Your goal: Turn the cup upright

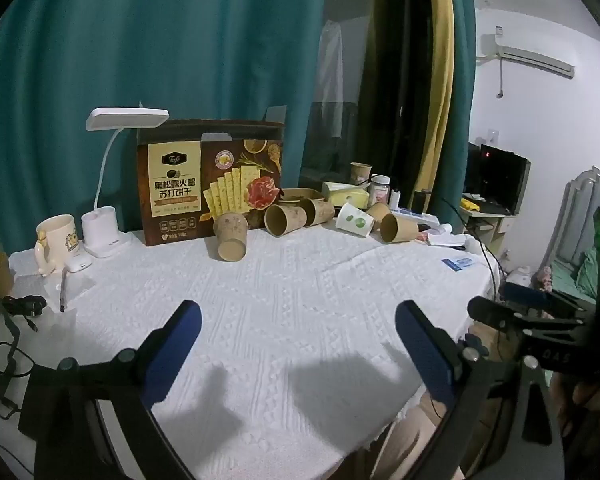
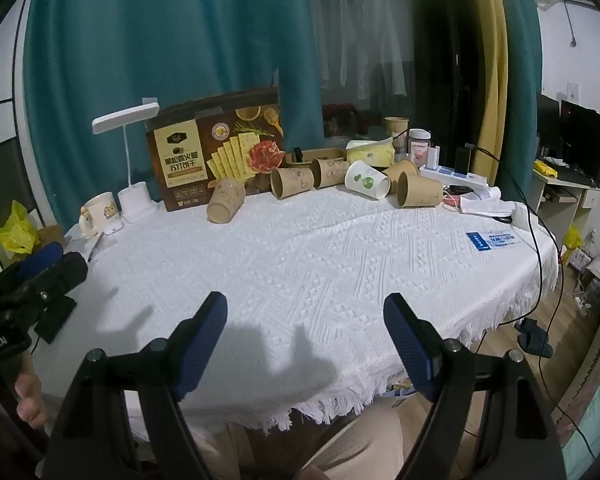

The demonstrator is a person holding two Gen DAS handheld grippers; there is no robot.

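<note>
Cups lie toppled in a loose row along the far edge of the bench (image 2: pixel 340 264), from about 11 o'clock to 1 o'clock in the right wrist view. Nearest is a brown paper cup (image 2: pixel 225 201) on its side at 11 o'clock, just in front of the cracker box (image 2: pixel 216 152); a white cup (image 2: pixel 367 185) and several more brown ones lie farther right.

Step in hand: approach, none yet grasped. Left hand-held gripper (image 1: pixel 298 344) hovers over bare cloth near the front edge, jaws wide, nothing between them. Right hand-held gripper (image 2: pixel 305 332) likewise wide and empty.

Next move likely calls for a long reach forward to one cup, jaws straddling its wall, then a wrist roll to stand it mouth-up.
</note>
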